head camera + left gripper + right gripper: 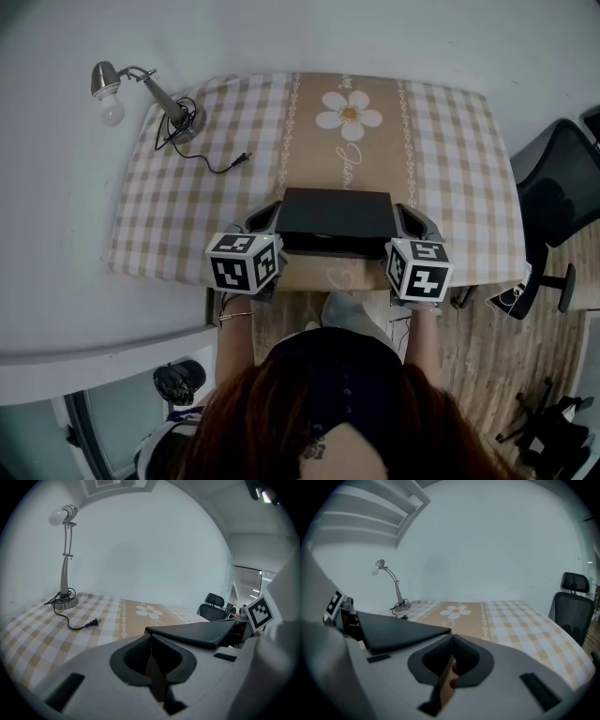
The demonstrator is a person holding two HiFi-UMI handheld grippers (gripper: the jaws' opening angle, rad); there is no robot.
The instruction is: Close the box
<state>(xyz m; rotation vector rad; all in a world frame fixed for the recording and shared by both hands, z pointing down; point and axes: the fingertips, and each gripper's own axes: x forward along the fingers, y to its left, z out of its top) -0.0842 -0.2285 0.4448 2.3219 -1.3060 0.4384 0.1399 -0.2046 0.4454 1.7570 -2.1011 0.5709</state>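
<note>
A flat black box (336, 217) lies on the checked tablecloth (187, 206) near the table's front edge. Its lid (197, 632) is almost down, with a dark gap along the near side. My left gripper (265, 216) is at the box's near left corner and my right gripper (409, 217) is at its near right corner. In the left gripper view the jaws (151, 637) are shut, with the lid's corner at their tip. In the right gripper view the jaws (452, 639) are likewise shut beside the lid (393, 630), with a thin tan sliver in the seam.
A desk lamp (141, 89) stands at the far left corner, its cord and plug (242, 159) trailing toward the middle. A daisy print (349, 114) marks the cloth's centre strip. A black office chair (562, 187) sits right of the table. The person's head fills the bottom.
</note>
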